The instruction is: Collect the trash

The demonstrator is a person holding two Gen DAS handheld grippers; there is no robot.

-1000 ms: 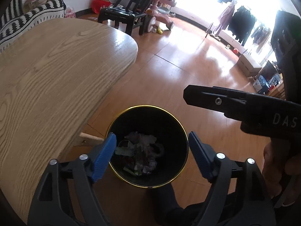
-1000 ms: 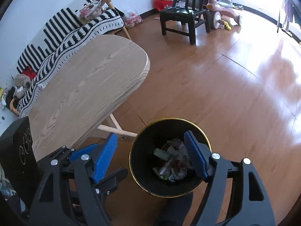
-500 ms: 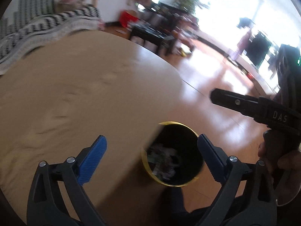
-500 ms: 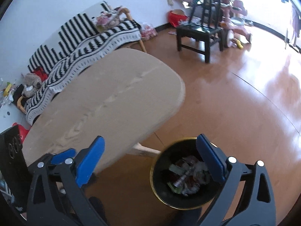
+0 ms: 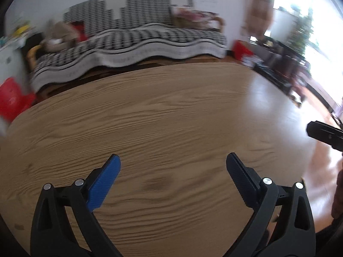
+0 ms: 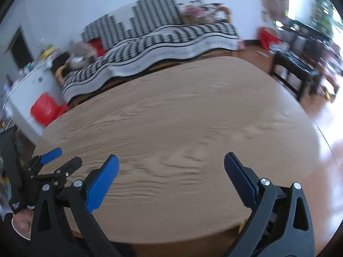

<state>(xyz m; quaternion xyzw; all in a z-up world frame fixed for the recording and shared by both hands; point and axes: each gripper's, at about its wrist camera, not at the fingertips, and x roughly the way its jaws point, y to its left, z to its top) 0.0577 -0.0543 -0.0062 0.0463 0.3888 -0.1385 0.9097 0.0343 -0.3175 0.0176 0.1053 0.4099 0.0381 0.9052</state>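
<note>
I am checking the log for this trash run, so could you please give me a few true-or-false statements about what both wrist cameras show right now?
1. The left gripper is open and holds nothing. True.
2. The right gripper is shut on a wrapper. False: its jaws stand wide apart and empty.
3. Both cameras face the wooden table. True.
4. A striped sofa stands beyond the table. True.
5. The trash bin is visible between the left fingers. False: only tabletop shows there.

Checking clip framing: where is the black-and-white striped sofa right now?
The sofa runs along the white wall just beyond the far edge of the wooden table in both wrist views, upper centre, with a red bag on the floor off its left end.
</note>
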